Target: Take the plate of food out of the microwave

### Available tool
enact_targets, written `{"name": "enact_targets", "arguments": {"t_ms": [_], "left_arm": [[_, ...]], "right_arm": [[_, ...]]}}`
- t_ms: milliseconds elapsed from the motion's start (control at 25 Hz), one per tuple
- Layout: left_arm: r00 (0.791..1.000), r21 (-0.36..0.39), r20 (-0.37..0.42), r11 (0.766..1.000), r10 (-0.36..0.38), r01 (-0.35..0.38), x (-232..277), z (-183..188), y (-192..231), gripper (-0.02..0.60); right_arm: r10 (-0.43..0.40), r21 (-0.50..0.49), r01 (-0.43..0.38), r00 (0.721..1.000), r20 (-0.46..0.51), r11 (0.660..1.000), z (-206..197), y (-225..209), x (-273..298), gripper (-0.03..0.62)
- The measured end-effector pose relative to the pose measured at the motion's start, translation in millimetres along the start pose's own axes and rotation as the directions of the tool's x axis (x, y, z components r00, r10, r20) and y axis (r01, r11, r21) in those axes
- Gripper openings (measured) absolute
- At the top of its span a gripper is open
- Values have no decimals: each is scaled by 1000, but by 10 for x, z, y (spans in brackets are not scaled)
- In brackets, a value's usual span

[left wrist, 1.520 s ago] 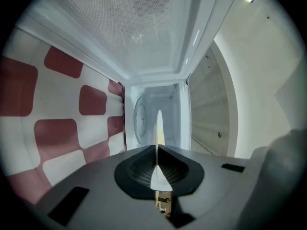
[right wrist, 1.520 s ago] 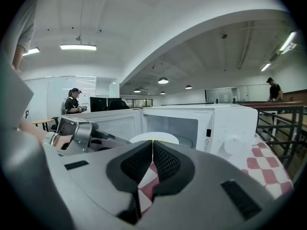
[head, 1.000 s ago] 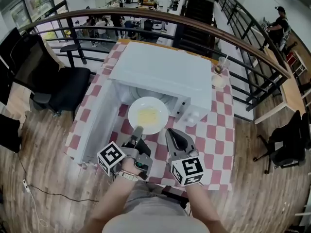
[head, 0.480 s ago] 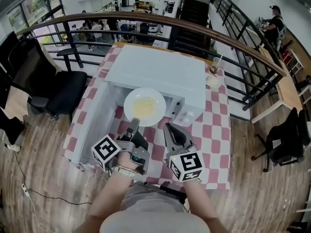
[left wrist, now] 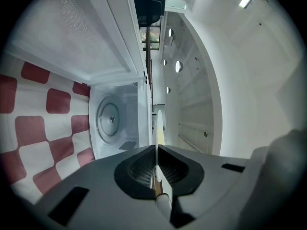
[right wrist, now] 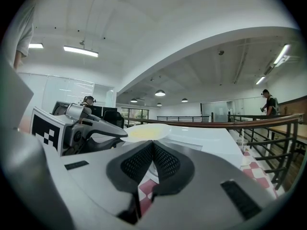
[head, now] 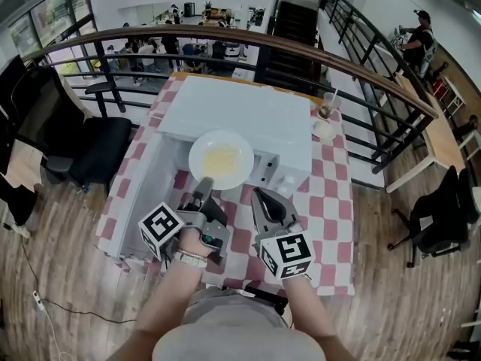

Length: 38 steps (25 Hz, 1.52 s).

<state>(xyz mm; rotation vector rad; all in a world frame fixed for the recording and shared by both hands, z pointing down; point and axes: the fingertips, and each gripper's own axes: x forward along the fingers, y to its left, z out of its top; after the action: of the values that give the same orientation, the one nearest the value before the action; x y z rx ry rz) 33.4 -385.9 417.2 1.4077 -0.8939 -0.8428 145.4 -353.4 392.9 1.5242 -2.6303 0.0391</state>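
in the head view the round white plate of yellow food [head: 221, 159] hung just outside the white microwave [head: 255, 111], its near rim pinched by the left gripper [head: 201, 188], the right gripper [head: 260, 195] just beside it over the red-and-white checked table [head: 334, 201]. the left gripper view showed its fingers [left wrist: 139, 169] clamped on the plate's edge and the round turntable [left wrist: 108, 119] bare. the right gripper view showed fingers [right wrist: 136, 163] together on nothing. the withdrawal looked nearly done; next it called for a level carry down to the table.
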Motion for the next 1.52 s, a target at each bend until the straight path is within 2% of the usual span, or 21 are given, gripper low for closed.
{"name": "enact_targets", "arguments": {"t_ms": [480,1520], "left_arm": [[999,16,-42,1000,-16,16,70,-151,-93,15],[999,18,-46,1000,-20,20,96,-170,-121,15]], "right_arm": [[-9,-24,9,1000,7,1000,32,-13,-47,26],[-28,-26,29,999,19,999,105,-22,-48,26]]}}
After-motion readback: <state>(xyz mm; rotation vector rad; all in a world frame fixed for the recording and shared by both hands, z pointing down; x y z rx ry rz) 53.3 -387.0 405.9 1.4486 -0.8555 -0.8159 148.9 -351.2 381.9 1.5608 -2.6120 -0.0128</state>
